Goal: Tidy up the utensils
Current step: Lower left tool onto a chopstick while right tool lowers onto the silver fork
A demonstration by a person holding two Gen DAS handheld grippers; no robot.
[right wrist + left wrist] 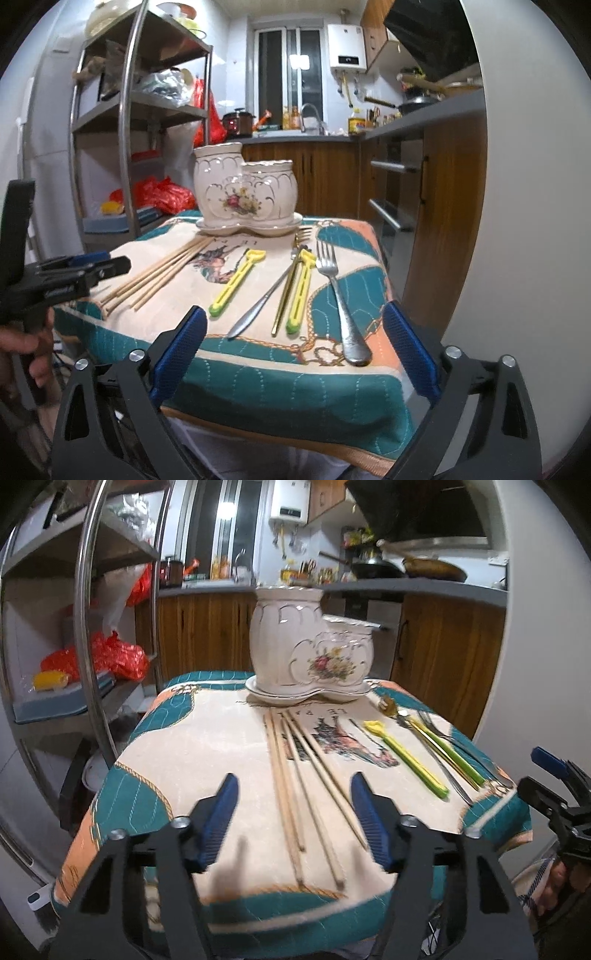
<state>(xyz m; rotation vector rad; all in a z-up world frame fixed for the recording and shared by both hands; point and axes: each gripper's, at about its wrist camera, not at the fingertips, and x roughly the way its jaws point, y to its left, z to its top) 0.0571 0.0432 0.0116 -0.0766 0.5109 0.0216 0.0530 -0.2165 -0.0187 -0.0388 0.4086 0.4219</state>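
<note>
Chopsticks [295, 794] lengthwise, tips twd holder [295, 642].

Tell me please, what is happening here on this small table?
A person holds a gripper in each hand over a cloth-covered table, and nothing has been picked up. The left gripper hovers with open jaws above the wooden chopsticks. The right gripper is open too, facing the butter knife, the steel fork, a gold fork and two yellow-green plastic utensils. The ceramic utensil holder at the far edge looks empty from here.
</note>
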